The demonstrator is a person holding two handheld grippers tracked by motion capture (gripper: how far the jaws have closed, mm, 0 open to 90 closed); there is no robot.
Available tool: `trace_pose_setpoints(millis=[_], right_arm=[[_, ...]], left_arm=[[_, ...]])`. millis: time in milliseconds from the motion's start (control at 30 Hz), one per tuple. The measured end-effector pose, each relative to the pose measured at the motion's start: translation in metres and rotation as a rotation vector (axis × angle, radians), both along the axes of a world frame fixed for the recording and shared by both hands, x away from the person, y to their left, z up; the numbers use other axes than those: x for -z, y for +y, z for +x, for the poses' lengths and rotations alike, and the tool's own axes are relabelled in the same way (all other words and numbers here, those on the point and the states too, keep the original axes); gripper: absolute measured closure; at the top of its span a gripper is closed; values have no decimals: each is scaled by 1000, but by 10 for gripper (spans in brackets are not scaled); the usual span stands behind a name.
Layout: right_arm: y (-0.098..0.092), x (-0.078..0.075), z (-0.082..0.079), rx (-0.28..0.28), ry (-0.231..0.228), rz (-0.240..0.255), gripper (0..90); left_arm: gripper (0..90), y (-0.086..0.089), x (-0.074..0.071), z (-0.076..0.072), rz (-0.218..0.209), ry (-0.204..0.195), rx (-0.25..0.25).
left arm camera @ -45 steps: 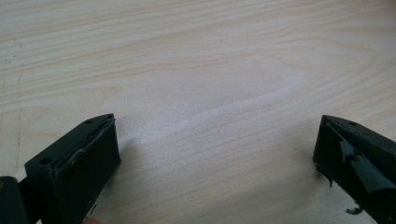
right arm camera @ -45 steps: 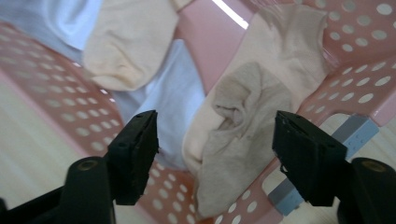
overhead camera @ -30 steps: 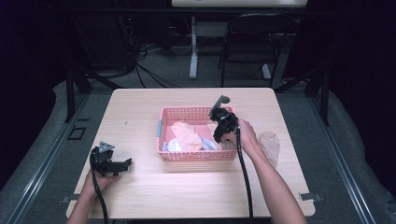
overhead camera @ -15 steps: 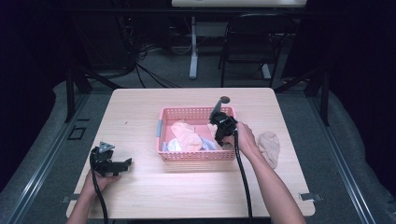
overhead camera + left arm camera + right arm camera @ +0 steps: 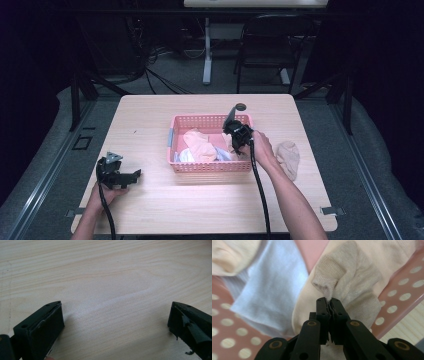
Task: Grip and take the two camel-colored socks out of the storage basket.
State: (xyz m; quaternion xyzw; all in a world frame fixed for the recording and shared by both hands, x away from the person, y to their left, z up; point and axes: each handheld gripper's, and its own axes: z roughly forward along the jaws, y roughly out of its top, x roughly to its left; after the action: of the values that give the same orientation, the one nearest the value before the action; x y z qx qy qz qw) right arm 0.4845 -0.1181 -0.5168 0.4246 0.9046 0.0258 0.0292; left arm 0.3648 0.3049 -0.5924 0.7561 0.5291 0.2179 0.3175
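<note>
left tongs (image 5: 131, 176): lower left of the high view, resting on the desk (image 5: 210, 205), jaws spread wide with bare wood between them.
right tongs (image 5: 329, 302): centre of the right gripper view; jaws have just been closing and now pinch a fold of the beige sock (image 5: 347, 282).
beige sock: lies in the right part of the pink basket (image 5: 210, 167), mid-frame in the high view, beside a pale blue cloth (image 5: 269, 282).
loose sock (image 5: 288, 157): on the desk just right of the basket.
risk: the pinch catches a thin pucker of knit only, so the sock may slip free on lifting, or drag the neighbouring cloth along.
view difference: the right gripper view shows the pinched fold; the high view has the hand (image 5: 261, 150) covering it.
</note>
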Motion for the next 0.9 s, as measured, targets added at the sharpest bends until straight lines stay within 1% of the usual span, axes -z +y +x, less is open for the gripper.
trace_pose_setpoints(millis=[33, 133, 167, 200, 300, 333, 400, 500, 567, 600, 667, 900], right_arm=[[0, 0, -2, 13, -17, 22, 868], [-1, -8, -3, -8, -12, 24, 869], [-2, -11, -3, -5, -13, 33, 870], [-2, -13, -4, 3, -24, 52, 872], [-3, -20, -5, 0, -30, 51, 874], [-3, -22, -7, 8, -40, 60, 875], [-3, -30, -9, -6, -44, 64, 875], [-4, -36, -11, -5, -59, 79, 875], [-5, -42, -12, -11, -63, 75, 876], [-6, -44, -13, -5, -70, 87, 876], [-7, -50, -14, -3, -84, 97, 876], [-10, -74, -16, -8, -109, 125, 877]], left_arm=[[1, 0, 0, 0, 0, 0, 0], [1, 0, 0, 0, 3, 1, 2], [1, 0, 0, 0, 0, 0, 0], [1, 0, 0, 0, 0, 0, 0], [1, 0, 0, 0, 0, 0, 0], [1, 0, 0, 0, 3, 2, 2], [1, 0, 0, 0, 0, 0, 0], [1, 0, 0, 0, 0, 0, 0], [1, 0, 0, 0, 0, 0, 0], [0, 0, 0, 0, 3, 2, 2], [1, 0, 0, 0, 0, 0, 0], [1, 0, 0, 0, 0, 1, -3]])
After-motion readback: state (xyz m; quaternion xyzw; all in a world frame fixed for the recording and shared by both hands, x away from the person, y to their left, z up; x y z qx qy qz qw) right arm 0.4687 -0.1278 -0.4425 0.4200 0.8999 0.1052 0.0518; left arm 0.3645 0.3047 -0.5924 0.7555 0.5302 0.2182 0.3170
